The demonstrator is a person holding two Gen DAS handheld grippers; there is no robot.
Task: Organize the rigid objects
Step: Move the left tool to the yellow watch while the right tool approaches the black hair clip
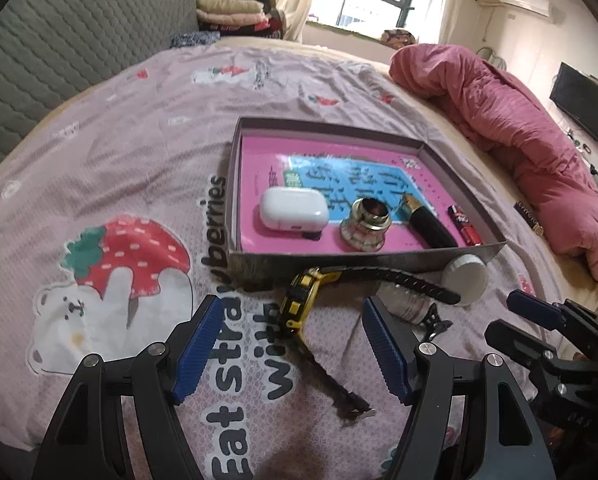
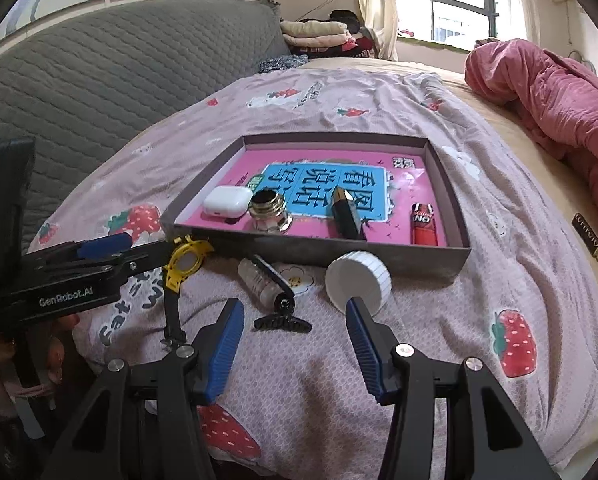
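Observation:
A yellow-cased watch (image 1: 299, 300) with black straps lies on the bedsheet just ahead of my left gripper (image 1: 293, 344), which is open; one strap runs between its fingers without touching the pads. The watch (image 2: 187, 264) also shows in the right wrist view, beside the left gripper (image 2: 147, 250). My right gripper (image 2: 295, 344) is open over the sheet with nothing between its pads. Ahead of it lie a black clip (image 2: 283, 322), a small clear bottle (image 2: 259, 284) and a white round cap (image 2: 359, 280). A grey cardboard tray (image 2: 339, 252) holds a white earbud case (image 2: 225, 202), a metal threaded piece (image 2: 269, 210), a black pen (image 2: 345, 212) and a red lighter (image 2: 425, 226).
The tray (image 1: 339, 260) rests on a pink strawberry-print sheet (image 1: 119, 140). A rolled red quilt (image 1: 519, 128) lies along the right side of the bed. A grey padded headboard (image 2: 99, 80) stands at the back left. The right gripper (image 1: 503, 316) sits at the right edge of the left wrist view.

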